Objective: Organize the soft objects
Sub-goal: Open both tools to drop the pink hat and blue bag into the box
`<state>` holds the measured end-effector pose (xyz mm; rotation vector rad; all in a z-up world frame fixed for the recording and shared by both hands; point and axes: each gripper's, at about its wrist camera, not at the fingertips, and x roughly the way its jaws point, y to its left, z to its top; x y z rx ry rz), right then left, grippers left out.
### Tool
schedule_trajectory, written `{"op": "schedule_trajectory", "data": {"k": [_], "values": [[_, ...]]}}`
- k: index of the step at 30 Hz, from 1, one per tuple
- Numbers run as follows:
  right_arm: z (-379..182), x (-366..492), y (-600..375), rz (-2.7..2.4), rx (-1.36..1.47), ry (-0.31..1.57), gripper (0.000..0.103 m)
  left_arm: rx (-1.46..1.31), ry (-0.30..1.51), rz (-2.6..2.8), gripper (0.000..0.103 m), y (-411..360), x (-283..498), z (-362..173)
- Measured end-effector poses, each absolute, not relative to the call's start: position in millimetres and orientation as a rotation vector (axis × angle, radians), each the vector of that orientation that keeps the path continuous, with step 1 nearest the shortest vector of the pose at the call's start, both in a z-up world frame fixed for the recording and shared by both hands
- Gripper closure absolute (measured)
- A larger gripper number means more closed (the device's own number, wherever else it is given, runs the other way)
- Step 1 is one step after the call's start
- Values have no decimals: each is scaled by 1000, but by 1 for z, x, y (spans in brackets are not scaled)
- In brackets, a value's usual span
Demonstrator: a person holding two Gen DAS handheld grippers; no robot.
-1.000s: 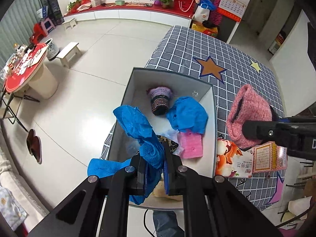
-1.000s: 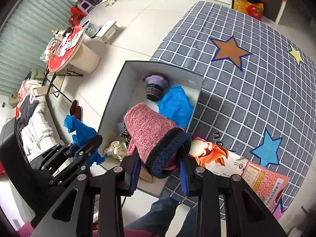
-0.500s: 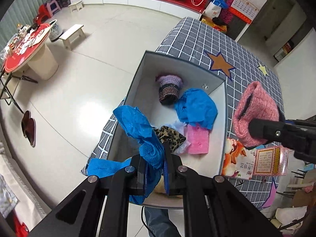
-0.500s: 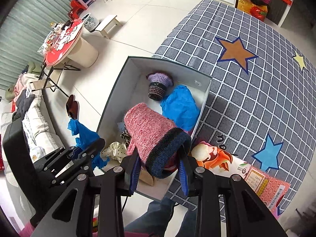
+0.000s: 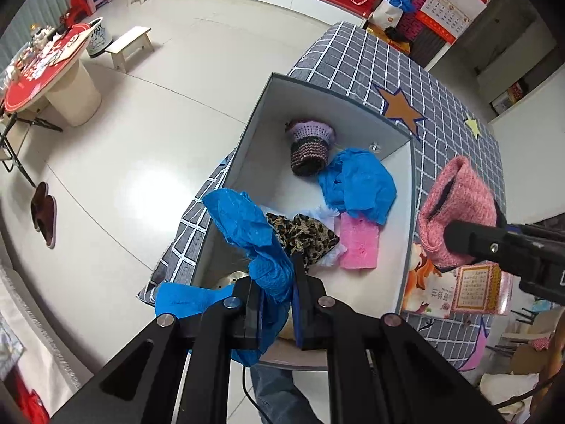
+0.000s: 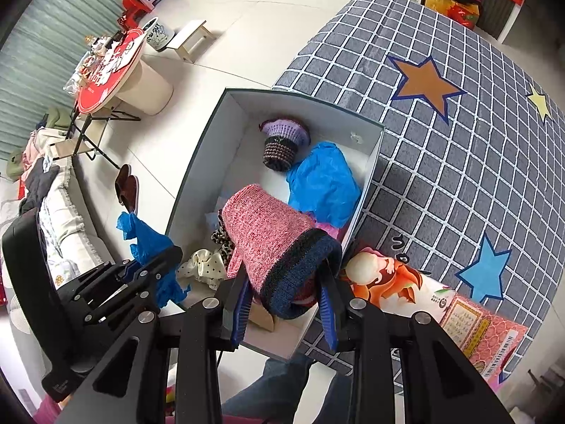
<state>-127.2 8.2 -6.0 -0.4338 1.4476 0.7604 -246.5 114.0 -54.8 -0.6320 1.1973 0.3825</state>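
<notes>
Your left tool (image 5: 277, 304) pinches the blue cloth (image 5: 254, 233), your right tool (image 6: 284, 304) clamps the pink knit hat (image 6: 268, 236). Over the last second both have risen, and the grey box (image 5: 406, 212) now sits farther below and ahead of them on the checked desk (image 6: 459, 141). Neither piece is sorted yet.

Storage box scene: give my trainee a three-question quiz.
1. True or false: the left tool is shut on a blue plastic cover.
2. What does the right tool hold? A) pink knit hat B) leopard-print cloth C) pink sponge
3. Fill in: the purple knit hat lies at the ___ end of the box.

Key: 1 true; 2 A; 3 far.
</notes>
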Motion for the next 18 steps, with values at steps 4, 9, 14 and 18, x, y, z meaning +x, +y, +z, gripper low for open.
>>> {"op": "schedule_trajectory", "data": {"k": [4,9,14,18], "values": [[-11,-129,10,761,-441,1456,68,-619,1209,375,90,109,-243,-57],[-14,-131,15,764,-461,1454,68,-597,1210,362,90,104,-238,-57],[-18,-133,17,759,-481,1455,68,-586,1214,351,89,101,-234,-58],[-20,-133,20,756,-493,1454,68,-576,1220,348,89,100,-231,-59]]}}
